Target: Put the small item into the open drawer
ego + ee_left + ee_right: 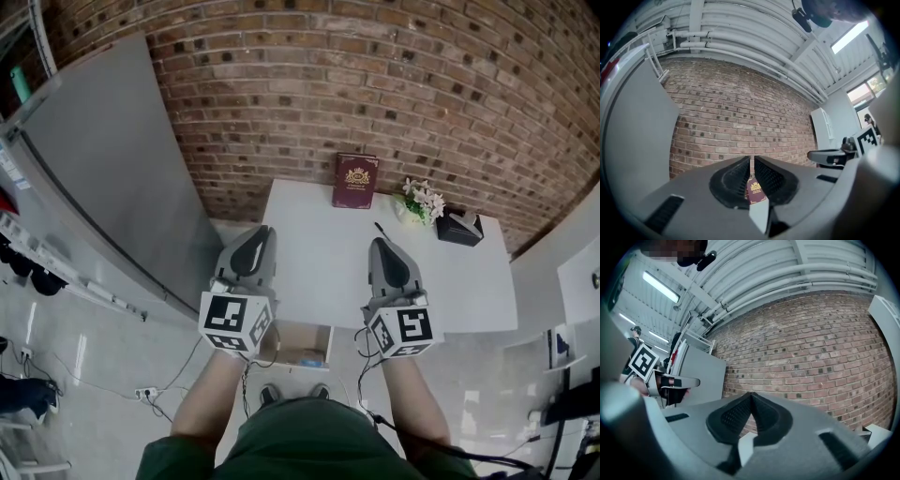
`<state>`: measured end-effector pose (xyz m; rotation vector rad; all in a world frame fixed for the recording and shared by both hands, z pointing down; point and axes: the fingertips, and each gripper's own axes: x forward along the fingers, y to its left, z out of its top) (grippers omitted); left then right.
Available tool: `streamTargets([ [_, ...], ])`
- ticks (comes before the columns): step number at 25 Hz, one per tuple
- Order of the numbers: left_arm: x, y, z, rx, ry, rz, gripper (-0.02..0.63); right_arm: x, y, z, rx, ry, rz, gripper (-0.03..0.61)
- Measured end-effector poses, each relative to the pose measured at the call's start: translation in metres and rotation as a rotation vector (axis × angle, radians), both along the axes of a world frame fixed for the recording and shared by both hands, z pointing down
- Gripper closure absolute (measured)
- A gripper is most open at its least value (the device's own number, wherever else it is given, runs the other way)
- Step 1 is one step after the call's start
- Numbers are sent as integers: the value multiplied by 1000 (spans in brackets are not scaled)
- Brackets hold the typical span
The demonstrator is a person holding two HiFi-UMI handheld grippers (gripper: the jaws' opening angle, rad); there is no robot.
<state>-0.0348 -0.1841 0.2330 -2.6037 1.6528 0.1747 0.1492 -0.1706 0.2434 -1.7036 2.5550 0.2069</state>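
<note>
A thin dark pen (382, 230) lies on the white table (469, 291), just beyond my right gripper (376, 244). An open drawer (322, 349) hangs under the table's front edge, with a blue thing inside; my hands hide part of it. My left gripper (266, 231) hovers over the table's left front part. Its jaws stand a narrow slit apart with nothing between them, and the maroon book (755, 190) shows through the slit. In the right gripper view, the right gripper (751, 395) is shut and empty, tips meeting.
A maroon book (355, 181) leans on the brick wall at the table's back. White flowers (420, 202) and a black tissue box (459, 228) stand at the back right. A grey board (112, 178) slants at the left.
</note>
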Motion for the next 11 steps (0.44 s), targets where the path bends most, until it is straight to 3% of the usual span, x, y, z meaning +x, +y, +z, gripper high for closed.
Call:
streamTargets([
  [11,29,-2,9,-15,-20,-10,586,30,-4,10,-13,-19,-12,577],
])
